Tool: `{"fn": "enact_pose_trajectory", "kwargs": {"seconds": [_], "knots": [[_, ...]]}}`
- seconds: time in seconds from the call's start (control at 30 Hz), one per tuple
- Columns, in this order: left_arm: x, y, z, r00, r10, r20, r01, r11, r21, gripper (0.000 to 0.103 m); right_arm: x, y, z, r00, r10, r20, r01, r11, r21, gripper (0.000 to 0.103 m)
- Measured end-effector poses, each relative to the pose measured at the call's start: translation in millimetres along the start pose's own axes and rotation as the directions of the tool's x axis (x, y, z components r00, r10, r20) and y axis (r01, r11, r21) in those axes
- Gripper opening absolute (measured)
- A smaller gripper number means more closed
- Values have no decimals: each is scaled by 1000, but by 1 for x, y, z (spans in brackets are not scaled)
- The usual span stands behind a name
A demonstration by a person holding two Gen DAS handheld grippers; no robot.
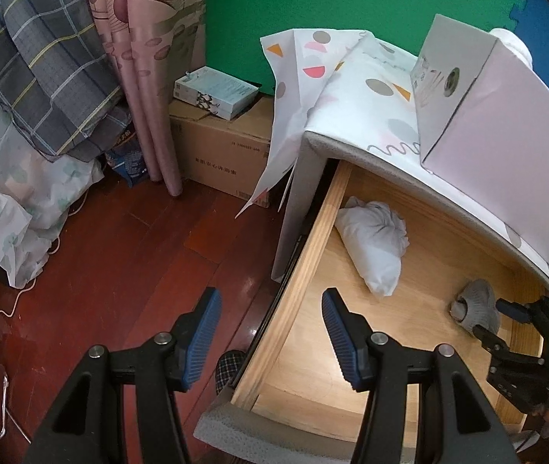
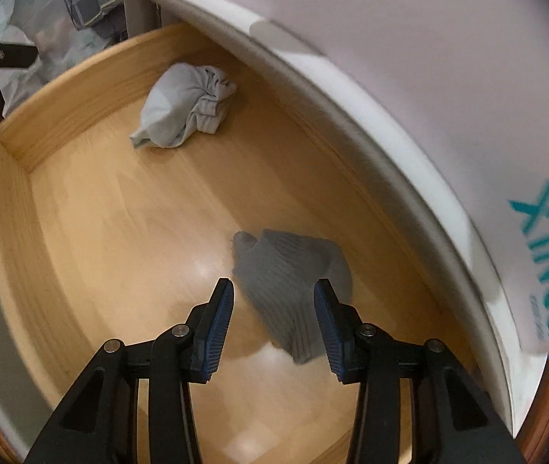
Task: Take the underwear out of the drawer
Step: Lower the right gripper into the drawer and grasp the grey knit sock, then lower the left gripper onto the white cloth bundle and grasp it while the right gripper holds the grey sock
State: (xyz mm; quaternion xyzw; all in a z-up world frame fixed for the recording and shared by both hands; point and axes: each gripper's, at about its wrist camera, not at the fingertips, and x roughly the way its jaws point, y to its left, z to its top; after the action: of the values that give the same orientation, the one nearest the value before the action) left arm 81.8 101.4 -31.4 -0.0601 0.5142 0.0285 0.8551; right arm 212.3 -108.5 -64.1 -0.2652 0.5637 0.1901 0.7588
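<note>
The wooden drawer (image 1: 297, 282) of a white cabinet stands pulled open. A white bundled underwear (image 1: 374, 239) lies at its back left, also in the right wrist view (image 2: 181, 112). A grey ribbed rolled garment (image 1: 475, 305) lies further right. My right gripper (image 2: 274, 317) is open inside the drawer, its jaws on either side of the grey garment (image 2: 293, 290), slightly above it. It enters the left wrist view (image 1: 506, 324) from the right. My left gripper (image 1: 270, 336) is open and empty, hovering over the drawer's left wall.
A pale box (image 1: 490, 116) sits on the cabinet's patterned cloth top (image 1: 355, 89). A cardboard carton (image 1: 220, 147) with a tissue box (image 1: 216, 92) stands left of the cabinet, beside a curtain (image 1: 147, 69) and bedding (image 1: 42, 77). A slipper (image 1: 228, 371) is on the red wood floor (image 1: 119, 270).
</note>
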Motion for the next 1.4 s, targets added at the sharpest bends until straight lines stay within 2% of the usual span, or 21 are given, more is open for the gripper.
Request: {"fn": "enact_pose_trajectory", "kwargs": {"seconds": [0.13, 0.27, 0.4, 0.53, 0.63, 0.97, 1.2, 1.4], "knots": [[1, -1, -1, 1000, 0, -7, 0, 1000, 10, 56, 19, 1, 3, 1000, -22, -14, 22, 999, -23, 42], [2, -3, 0, 1000, 0, -13, 0, 1000, 15, 56, 29, 3, 4, 999, -47, -6, 47, 998, -42, 49], [2, -3, -1, 1000, 0, -12, 0, 1000, 20, 56, 38, 7, 4, 997, -76, -11, 76, 996, -57, 49], [3, -3, -1, 1000, -2, -14, 2, 1000, 19, 56, 44, 7, 4, 995, -99, -12, 99, 994, -37, 39], [3, -3, -1, 1000, -1, -15, 2, 1000, 20, 56, 48, 4, 3, 995, -98, -25, 97, 995, -15, 35], [3, -2, 0, 1000, -4, -15, 5, 1000, 18, 56, 50, -21, -7, 988, 22, -154, -8, 995, 95, 34], [3, -4, 1, 1000, -5, -15, 6, 1000, 25, 56, 51, -26, -32, 957, 90, -277, -45, 985, 165, 34], [3, -6, 0, 1000, -5, -14, 6, 1000, 26, 56, 53, -31, -54, 917, 185, -354, -69, 947, 314, 34]]}}
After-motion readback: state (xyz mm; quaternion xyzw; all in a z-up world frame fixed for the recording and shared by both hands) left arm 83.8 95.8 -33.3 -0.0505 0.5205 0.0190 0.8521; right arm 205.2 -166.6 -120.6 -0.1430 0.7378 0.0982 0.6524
